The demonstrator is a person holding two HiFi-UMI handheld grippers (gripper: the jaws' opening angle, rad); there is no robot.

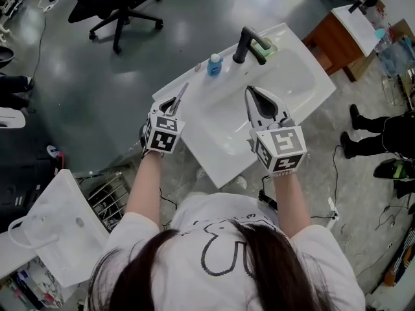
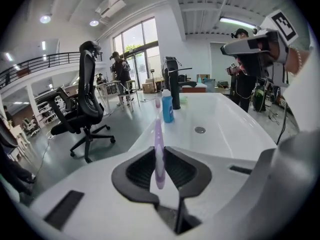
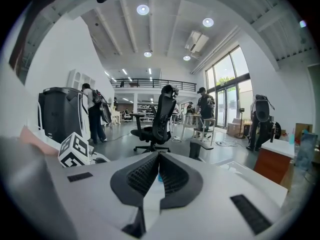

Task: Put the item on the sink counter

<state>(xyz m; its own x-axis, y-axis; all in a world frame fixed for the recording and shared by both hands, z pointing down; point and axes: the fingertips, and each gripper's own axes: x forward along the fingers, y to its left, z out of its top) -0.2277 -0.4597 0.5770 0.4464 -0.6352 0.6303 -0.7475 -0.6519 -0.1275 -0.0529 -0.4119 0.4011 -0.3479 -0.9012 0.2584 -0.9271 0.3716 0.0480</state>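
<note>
A lilac toothbrush (image 2: 158,129) stands on edge between the pads of my left gripper (image 2: 159,153), which is shut on its handle. In the head view the left gripper (image 1: 174,103) hovers over the left rim of the white sink counter (image 1: 194,83), and the toothbrush (image 1: 181,94) points toward the blue bottle (image 1: 214,64). My right gripper (image 1: 250,92) hangs over the basin, shut with nothing in it. In its own view the right gripper (image 3: 158,159) shows both pads pressed together.
A black faucet (image 1: 246,44) and a green sponge (image 1: 266,48) sit on the sink's far rim. The drain (image 2: 200,130) lies mid-basin. A black office chair (image 1: 113,2) stands on the grey floor beyond. A second white basin (image 1: 61,229) lies at lower left. People stand around.
</note>
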